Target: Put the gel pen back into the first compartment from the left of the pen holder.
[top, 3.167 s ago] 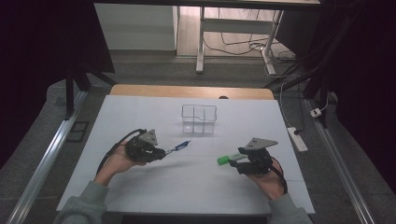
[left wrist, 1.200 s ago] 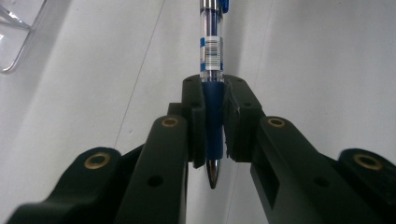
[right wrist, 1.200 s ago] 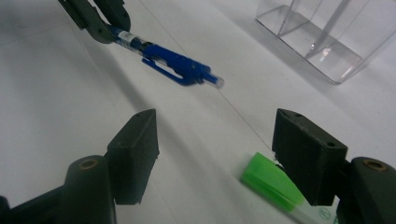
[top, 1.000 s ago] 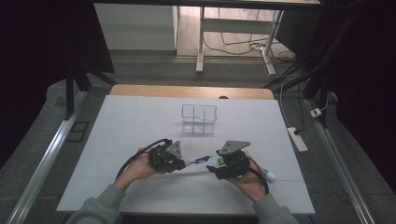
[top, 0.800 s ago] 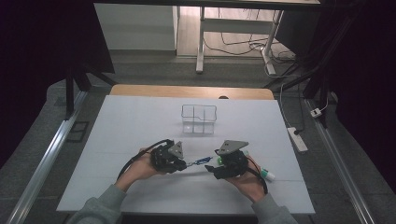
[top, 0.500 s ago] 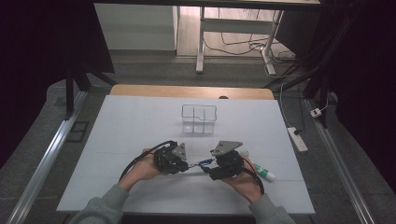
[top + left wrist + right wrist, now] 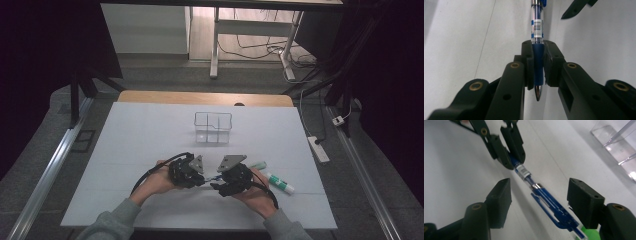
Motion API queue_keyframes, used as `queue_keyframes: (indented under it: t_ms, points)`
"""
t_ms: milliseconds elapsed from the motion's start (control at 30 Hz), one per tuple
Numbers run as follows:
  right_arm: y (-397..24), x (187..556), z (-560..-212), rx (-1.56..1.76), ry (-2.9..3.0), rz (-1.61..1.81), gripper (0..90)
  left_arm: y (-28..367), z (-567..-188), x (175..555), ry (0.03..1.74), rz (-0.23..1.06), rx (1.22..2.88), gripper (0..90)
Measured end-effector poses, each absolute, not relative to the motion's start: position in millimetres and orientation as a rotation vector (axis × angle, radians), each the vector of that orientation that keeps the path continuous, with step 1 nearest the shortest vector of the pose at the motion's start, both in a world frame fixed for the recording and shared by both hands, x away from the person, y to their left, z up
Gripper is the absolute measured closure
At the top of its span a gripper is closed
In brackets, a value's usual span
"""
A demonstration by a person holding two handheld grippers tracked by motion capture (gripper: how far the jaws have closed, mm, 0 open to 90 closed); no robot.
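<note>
Holding the blue ballpoint pen [image 7: 537,50] by its grip section, the left tongs [image 7: 538,62] are closed firmly on it, with the metal tip pointing back toward the hand and the barrel reaching out above the white tabletop [image 7: 150,135], between the two hands. The right tongs [image 7: 539,203] stand open around the far end of the pen, where the clip is; their jaws have just been closing a little, but the pads do not touch the pen yet, and a gap shows on both sides. In the high view both tongs meet at the near middle of the tabletop, with a clear plastic organizer [image 7: 213,126] further back and a green-capped glue stick [image 7: 279,182] lying just behind the right hand [image 7: 257,192]. I think the risk is in the handover: the pen lies at a slant between the right jaws, so if they close off centre they may press on the thin clip and bend it, or twist the pen in the left grip. If the left tongs open too early, the pen can drop and roll.
</note>
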State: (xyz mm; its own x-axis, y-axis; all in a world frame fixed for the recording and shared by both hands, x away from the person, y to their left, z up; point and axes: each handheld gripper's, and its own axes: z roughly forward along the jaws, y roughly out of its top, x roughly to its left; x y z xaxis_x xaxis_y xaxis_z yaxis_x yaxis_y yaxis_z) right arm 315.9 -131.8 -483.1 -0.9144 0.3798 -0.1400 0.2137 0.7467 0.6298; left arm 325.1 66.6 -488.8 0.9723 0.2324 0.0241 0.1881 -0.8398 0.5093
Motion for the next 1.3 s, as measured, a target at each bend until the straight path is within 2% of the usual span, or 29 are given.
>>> queue_keyframes:
  t_ms: [133,300,467,700,833,1100,1300]
  points:
    - [-127.1,312.5,-487.1,0.436,2.700,0.834,44.5,66.9,-487.7,324.2,0.290,0.104,2.586,79.2]
    - [-124.3,310.6,-492.4,0.375,2.679,0.711,59.0,69.0,-486.1,324.4,0.277,0.078,2.582,79.1]
    - [-123.1,308.2,-493.3,0.319,2.695,0.688,64.6,71.0,-484.9,324.3,0.269,0.072,2.576,78.8]
    - [-123.4,304.8,-492.5,0.219,2.728,0.710,73.6,77.5,-482.8,326.5,0.305,0.091,2.527,73.2]
    - [-123.3,303.1,-490.4,0.210,2.731,0.737,75.9,81.7,-480.2,328.0,0.368,0.127,2.476,68.1]
    - [-137.2,311.4,-484.7,0.330,2.695,0.827,76.0,93.2,-474.3,331.8,0.520,0.177,2.367,44.0]
    - [-146.4,316.6,-482.0,0.404,2.647,0.879,76.0,98.7,-475.0,333.7,0.608,0.204,2.312,31.7]
